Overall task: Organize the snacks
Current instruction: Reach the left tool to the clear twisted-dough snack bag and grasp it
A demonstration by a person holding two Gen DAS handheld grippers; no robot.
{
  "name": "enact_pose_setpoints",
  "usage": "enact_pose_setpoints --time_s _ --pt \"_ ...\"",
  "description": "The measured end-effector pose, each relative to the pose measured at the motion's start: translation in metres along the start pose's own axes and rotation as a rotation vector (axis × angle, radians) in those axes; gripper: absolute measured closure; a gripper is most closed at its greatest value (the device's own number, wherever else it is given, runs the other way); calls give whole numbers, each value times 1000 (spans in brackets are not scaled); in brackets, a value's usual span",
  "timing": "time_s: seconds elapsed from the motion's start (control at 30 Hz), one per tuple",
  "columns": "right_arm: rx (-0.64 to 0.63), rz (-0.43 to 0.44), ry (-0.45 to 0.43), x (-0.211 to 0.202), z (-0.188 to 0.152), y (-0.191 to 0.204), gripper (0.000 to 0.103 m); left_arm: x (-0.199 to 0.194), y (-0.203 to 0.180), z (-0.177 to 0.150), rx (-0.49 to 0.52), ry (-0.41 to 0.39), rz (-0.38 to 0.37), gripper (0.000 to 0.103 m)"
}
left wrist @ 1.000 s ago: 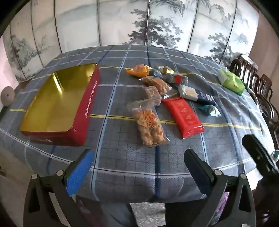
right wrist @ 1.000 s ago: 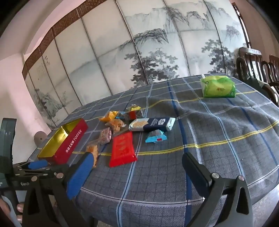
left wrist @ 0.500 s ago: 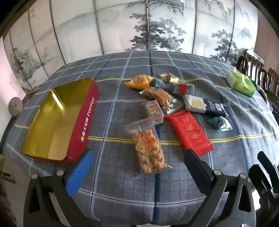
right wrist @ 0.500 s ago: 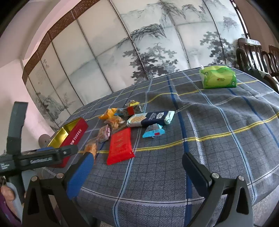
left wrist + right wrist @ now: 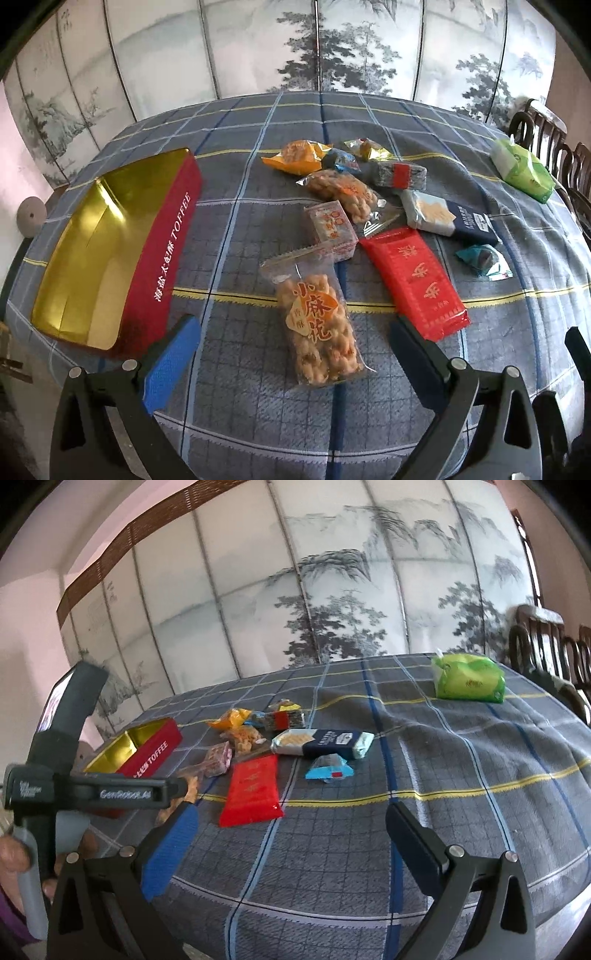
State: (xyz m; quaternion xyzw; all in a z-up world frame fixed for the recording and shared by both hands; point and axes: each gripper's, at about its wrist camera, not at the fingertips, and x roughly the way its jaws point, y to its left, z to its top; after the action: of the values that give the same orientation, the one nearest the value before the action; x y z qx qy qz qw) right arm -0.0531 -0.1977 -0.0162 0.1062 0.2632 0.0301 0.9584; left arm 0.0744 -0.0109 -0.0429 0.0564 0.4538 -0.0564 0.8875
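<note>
Twist-snack bag (image 5: 317,325) now sits lower and larger in the left wrist view than a second ago, right between the left gripper (image 5: 291,345) fingers' line; the gripper has closed in over the near edge of the table (image 5: 258,417). Bag lies flat, long axis running near edge to far edge, sealed clear end pointing away toward the pile.

Red packet (image 5: 413,282) lies just right of it, long axis angled, near end toward the right. Small clear box (image 5: 332,230) touches the bag's far end. Rest of the snack pile (image 5: 354,177) is mid-table beyond. Red toffee tin (image 5: 110,251), open with gold inside, sits at the left edge, long axis near-to-far. Green pack (image 5: 524,170) is at the far right edge, well apart.

Left gripper: fingers spread wide, holding nothing. Right gripper (image 5: 291,825): same, wide apart and empty, above the near edge; it has edged forward slightly, probably, given the motion blur.
</note>
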Motion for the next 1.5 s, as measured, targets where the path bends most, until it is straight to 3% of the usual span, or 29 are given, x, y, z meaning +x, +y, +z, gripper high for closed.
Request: enact_pose_setpoints --time_s 0.27,1.33,1.37,1.4,1.43,1.5 --pt "8 -1 18 6 -3 -2 0 16 6 4 -11 40 -3 3" --pt "34 11 60 17 -9 -9 0 26 3 10 -12 53 10 4" --pt "34 11 61 17 -9 -9 0 28 3 10 -16 58 2 17" --pt "34 11 61 18 -9 -9 0 30 3 9 -20 71 -5 50" --pt "34 11 62 18 -9 -9 0 36 2 8 -18 110 -21 68" --pt "37 10 64 18 -10 -10 0 39 2 8 -28 124 -32 70"
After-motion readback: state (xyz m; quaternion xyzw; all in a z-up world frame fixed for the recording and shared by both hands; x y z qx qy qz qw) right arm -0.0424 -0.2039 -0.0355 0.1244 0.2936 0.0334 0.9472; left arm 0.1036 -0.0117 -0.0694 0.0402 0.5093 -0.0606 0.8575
